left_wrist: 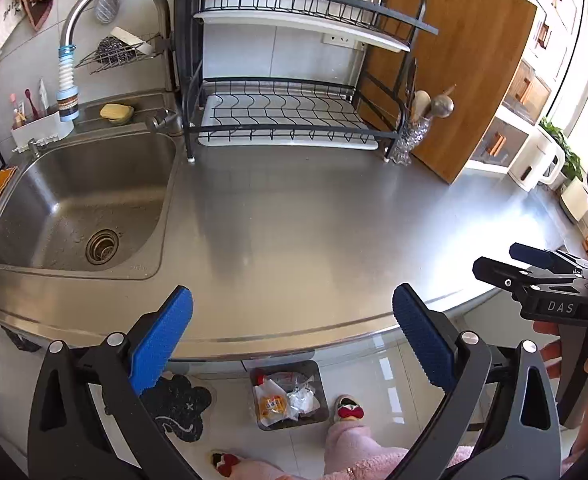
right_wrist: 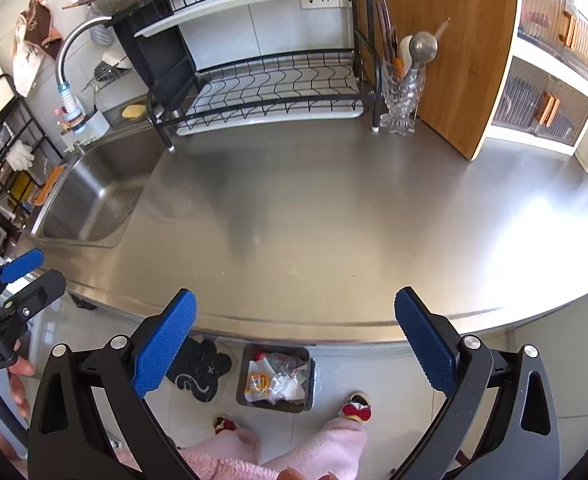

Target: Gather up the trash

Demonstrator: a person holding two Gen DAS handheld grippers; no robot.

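Observation:
A small grey trash bin (left_wrist: 319,396) (right_wrist: 242,380) stands on the floor below the counter's front edge. Crumpled clear wrappers (left_wrist: 303,398) (right_wrist: 284,382) and an orange-printed packet (left_wrist: 272,404) (right_wrist: 256,384) lie inside it. My left gripper (left_wrist: 292,328) hovers open over the counter edge, above the bin, nothing between its blue pads. My right gripper (right_wrist: 294,330) is open too, also empty, above the same edge. Each gripper shows in the other's view: the right gripper (left_wrist: 541,268) at the right, the left gripper (right_wrist: 18,276) at the left. The steel counter (left_wrist: 294,220) (right_wrist: 333,208) bears no trash.
A sink (left_wrist: 82,200) (right_wrist: 90,200) with a tap lies left. A black dish rack (left_wrist: 286,112) (right_wrist: 270,88), a glass utensil holder (right_wrist: 399,96) and a wooden board (left_wrist: 465,72) line the back. A person's pink-trousered legs (right_wrist: 325,448), slippers and a black mat (right_wrist: 202,368) are on the floor.

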